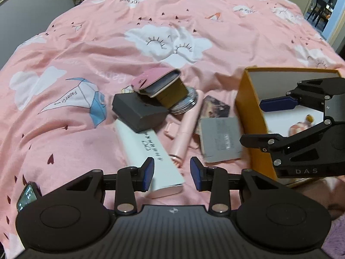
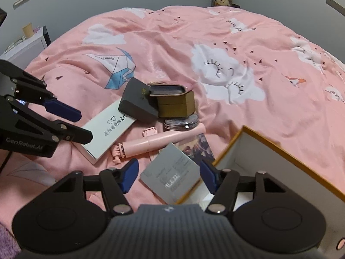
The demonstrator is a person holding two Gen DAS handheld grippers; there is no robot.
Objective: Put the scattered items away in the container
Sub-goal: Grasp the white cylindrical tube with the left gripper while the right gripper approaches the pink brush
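my left gripper [image 1: 172, 173] is matte black, with blue pads on its fingers [image 1: 148, 168], silver pivot screws, a ribbed grey body and round side discs. my right gripper [image 2: 168, 176] matches it; seen from the left camera its side reads "das".

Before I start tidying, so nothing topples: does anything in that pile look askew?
Yes. The pink card holder lies tilted on the gold box, which leans across the black box and the round tin. That stack looks unsteady.
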